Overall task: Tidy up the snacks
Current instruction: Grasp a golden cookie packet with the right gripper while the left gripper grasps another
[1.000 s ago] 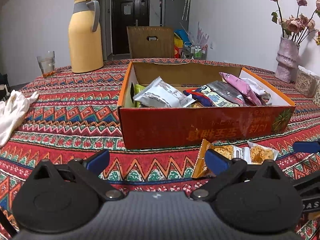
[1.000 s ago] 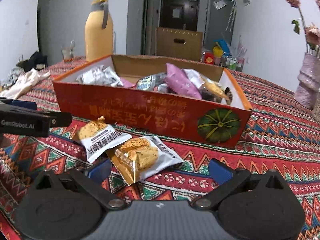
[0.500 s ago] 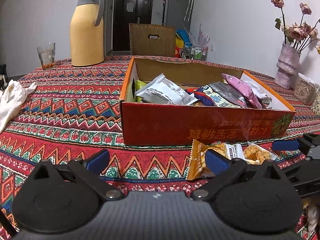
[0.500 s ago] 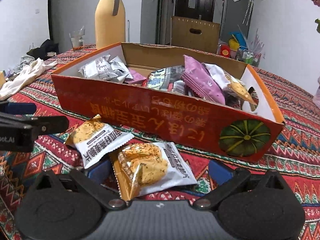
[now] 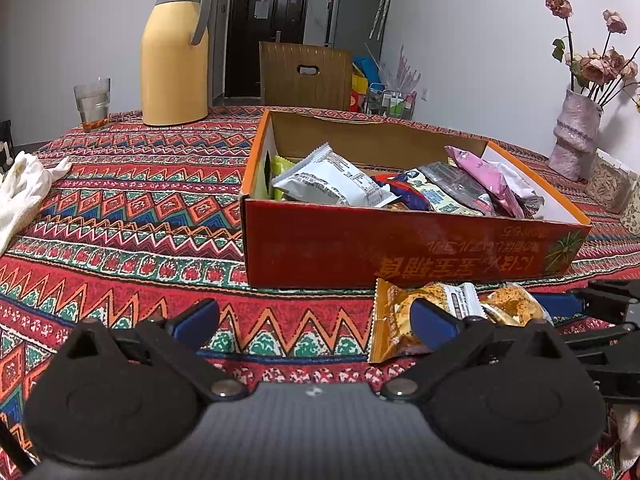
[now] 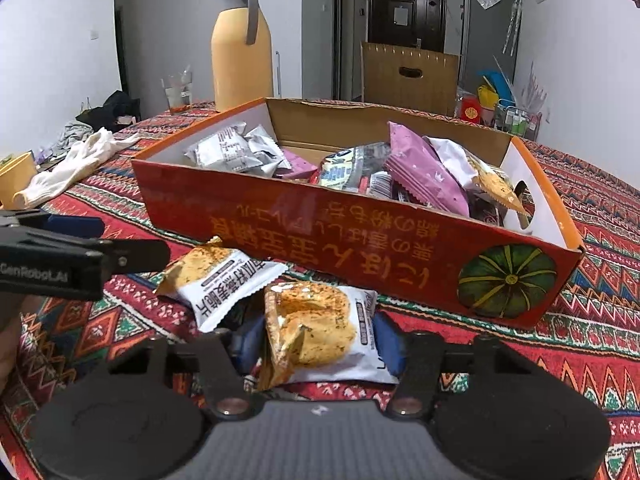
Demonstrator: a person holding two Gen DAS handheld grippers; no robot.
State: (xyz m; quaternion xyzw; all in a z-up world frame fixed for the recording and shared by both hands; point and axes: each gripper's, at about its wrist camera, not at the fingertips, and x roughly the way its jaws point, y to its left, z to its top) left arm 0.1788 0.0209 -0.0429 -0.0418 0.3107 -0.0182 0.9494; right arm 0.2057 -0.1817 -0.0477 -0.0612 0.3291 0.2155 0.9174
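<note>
Change: the right gripper (image 6: 316, 340) has narrowed from wide apart; its jaws are closing, blue pads now against both sides of the near packet (image 6: 320, 334).
Near packet: crinkly foil, white with an orange-gold end, puffed, lying on the cloth (image 6: 600, 216) before the box (image 6: 360, 240).
Second packet (image 6: 224, 276): same glossy kind, flat, zigzag-cut ends, just beside it, touching the box front.
Left gripper (image 5: 316, 320): fingers wide, nothing between them.
Box: shallow red-orange card, brown inside, heaped with silver, pink and dark wrappers.
Cloth: woven zigzag bands in red, green and blue.
Jug (image 5: 176, 52): smooth yellow, grey handle.
</note>
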